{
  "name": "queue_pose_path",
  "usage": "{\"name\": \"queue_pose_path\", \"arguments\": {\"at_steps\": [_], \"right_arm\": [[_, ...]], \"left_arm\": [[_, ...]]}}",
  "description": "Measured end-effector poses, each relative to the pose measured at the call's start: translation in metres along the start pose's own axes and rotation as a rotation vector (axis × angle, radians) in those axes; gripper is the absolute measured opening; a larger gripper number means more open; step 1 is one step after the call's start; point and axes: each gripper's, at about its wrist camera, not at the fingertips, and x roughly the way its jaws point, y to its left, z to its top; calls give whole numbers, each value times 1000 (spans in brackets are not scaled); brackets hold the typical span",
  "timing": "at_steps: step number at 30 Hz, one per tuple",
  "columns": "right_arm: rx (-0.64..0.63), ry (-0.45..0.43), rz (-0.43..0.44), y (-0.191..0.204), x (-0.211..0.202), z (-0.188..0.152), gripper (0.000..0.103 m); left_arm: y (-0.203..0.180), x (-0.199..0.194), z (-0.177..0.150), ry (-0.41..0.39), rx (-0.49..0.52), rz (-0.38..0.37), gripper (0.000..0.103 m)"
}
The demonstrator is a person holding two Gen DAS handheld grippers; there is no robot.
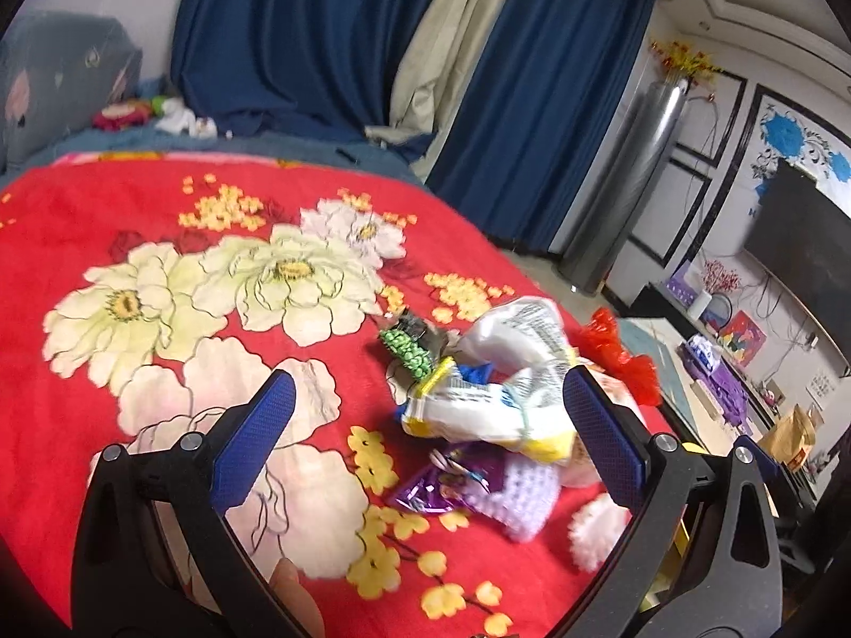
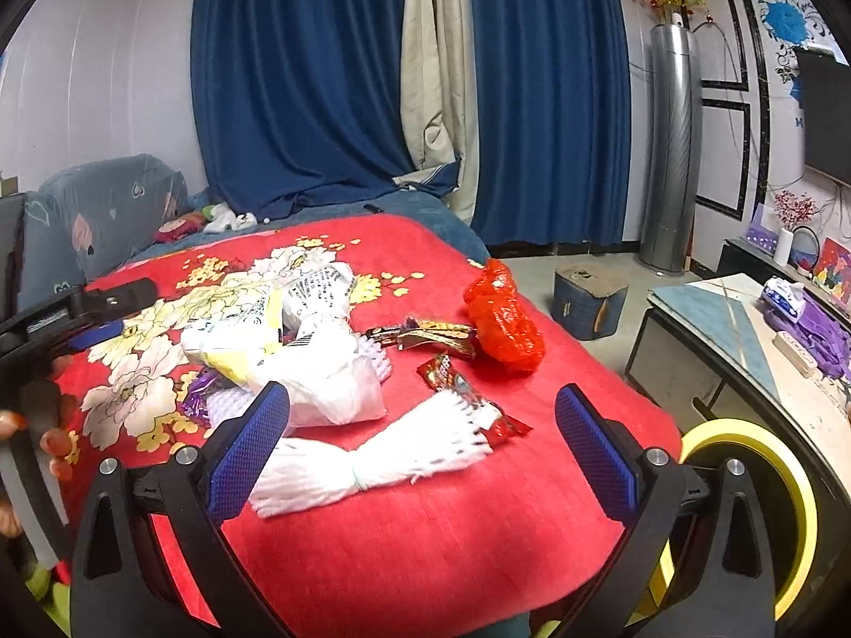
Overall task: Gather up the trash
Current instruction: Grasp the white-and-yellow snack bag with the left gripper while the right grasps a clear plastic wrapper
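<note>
Left gripper (image 1: 428, 420) wide open, empty, over wrapper heap (image 1: 478, 404) on red blanket (image 1: 80, 212). Right gripper (image 2: 423, 438) wide open, empty, straddling white foam netting (image 2: 372, 465) (light, squashy, likely slippery film nearby). Pinch netting mid-bundle.

Left wrist view: mounted behind the left gripper (image 1: 428, 422), looking forward and down between two blue-padded fingers (image 1: 255, 438), close over the red floral blanket (image 1: 133, 223). Faces the blue curtains (image 1: 298, 37), tilted, with the heap of wrappers (image 1: 478, 393) near, just ahead of the fingertips.

Right wrist view: mounted behind the right gripper (image 2: 423, 444), sitting lower and further back near the blanket's (image 2: 425, 521) edge, facing the same curtains (image 2: 298, 69) more squarely.

Shared by both: blanket, wrapper heap (image 2: 276, 340), red plastic bag (image 2: 502, 319), curtains, silver column (image 2: 670, 149). Left gripper (image 2: 80, 313) also caught at the right view's left edge.
</note>
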Motion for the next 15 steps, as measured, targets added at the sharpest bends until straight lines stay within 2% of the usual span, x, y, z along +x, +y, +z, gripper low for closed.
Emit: {"name": "queue_pose_path", "arguments": {"at_steps": [4, 9, 11, 13, 14, 15], "right_arm": [[16, 8, -11, -3, 9, 1, 97], [75, 41, -25, -17, 22, 1, 96], [99, 60, -21, -22, 28, -1, 92], [117, 92, -5, -24, 36, -4, 81], [126, 107, 1, -25, 40, -5, 79], [139, 120, 12, -27, 43, -7, 74]], "left_arm": [[4, 27, 7, 80, -46, -80, 92], [3, 48, 7, 137, -68, -102, 92], [3, 54, 5, 152, -69, -92, 92], [5, 58, 2, 162, -86, -97, 92], [7, 60, 2, 164, -94, -103, 91], [7, 61, 1, 167, -103, -109, 87]]}}
